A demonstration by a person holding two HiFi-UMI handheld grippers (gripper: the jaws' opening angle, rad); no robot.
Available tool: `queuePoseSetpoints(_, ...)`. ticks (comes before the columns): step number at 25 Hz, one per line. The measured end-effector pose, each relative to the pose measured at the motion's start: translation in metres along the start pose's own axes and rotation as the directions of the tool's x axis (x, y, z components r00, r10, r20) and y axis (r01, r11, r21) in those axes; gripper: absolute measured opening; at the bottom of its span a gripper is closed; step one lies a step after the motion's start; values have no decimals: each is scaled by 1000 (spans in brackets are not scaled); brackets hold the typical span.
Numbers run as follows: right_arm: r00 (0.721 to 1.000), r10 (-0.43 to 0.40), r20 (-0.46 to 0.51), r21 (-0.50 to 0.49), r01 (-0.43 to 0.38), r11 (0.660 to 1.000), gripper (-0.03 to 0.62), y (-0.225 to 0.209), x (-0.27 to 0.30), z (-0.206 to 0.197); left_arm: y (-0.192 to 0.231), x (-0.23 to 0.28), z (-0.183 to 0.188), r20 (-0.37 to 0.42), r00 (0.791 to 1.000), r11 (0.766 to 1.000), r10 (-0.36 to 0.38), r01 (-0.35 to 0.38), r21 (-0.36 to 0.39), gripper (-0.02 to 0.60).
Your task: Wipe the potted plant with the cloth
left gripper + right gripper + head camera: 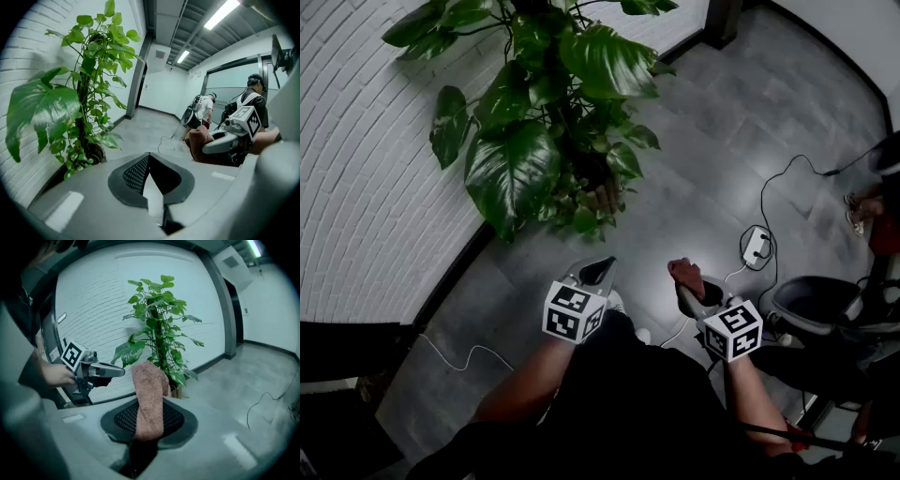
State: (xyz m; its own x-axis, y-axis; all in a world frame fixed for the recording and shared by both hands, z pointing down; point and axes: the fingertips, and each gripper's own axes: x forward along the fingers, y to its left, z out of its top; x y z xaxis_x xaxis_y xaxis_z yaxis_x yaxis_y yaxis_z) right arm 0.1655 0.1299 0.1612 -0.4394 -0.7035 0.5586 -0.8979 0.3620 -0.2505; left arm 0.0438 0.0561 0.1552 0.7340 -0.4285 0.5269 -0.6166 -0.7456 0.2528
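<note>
Fuzzy pinkish-brown terry cloth [149,390] stands upright in the right gripper's [150,420] clamped jaws before the leafy green potted plant [159,329]; the left gripper's [150,164] jaws are closed and empty.

The head camera looks steeply down onto the potted plant [534,141] and grey floor [722,159], with the left gripper [600,272] and right gripper [694,291] close at its lower edge. The left gripper view sits low behind its own jaws and faces along the corridor [154,126], plant at its left; the right gripper view faces the brick wall [93,310], plant centred. Each gripper view catches the other gripper, and all three share the plant.
</note>
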Motion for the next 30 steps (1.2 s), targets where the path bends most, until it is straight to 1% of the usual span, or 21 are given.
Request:
queuePoseSetpoints(3,1000,19,-5,-52,-19,998,66,-1,30,30,21,17,10,-2,1000,999,-22,22,46,9)
queuePoseSetpoints(7,1000,25,16,-157,-23,987,66,-5,63,66,49,45,18,23,999,997,-34,33,67,9)
queuePoseSetpoints(10,999,22,36,-239,-13,971,66,-16,92,84,80,71,17,33,999,996,-7,4,92,9)
queuePoseSetpoints(14,998,43,40,-341,-26,940,66,-39,134,96,119,109,2,32,999,996,36,-38,75,9)
queuePoseSetpoints(18,995,48,92,-438,-3,899,67,-79,191,98,162,167,-19,60,994,993,97,-100,58,9)
queuePoseSetpoints(20,989,53,136,-509,24,860,66,-100,224,99,185,202,-29,84,988,989,128,-133,63,9)
queuePoseSetpoints(21,985,57,161,-555,43,831,66,-109,240,100,197,220,-34,98,986,987,139,-146,74,9)
queuePoseSetpoints(23,981,51,186,-656,85,750,67,-121,269,99,219,254,-45,114,981,980,156,-168,103,9)
queuePoseSetpoints(25,979,42,200,-732,121,671,66,-130,293,95,240,282,-58,114,977,974,180,-193,116,9)
queuePoseSetpoints(28,967,45,250,-795,178,579,66,-140,326,91,266,319,-69,140,972,976,190,-202,77,9)
queuePoseSetpoints(30,954,57,295,-814,220,537,66,-147,347,93,279,341,-69,184,967,979,178,-193,69,9)
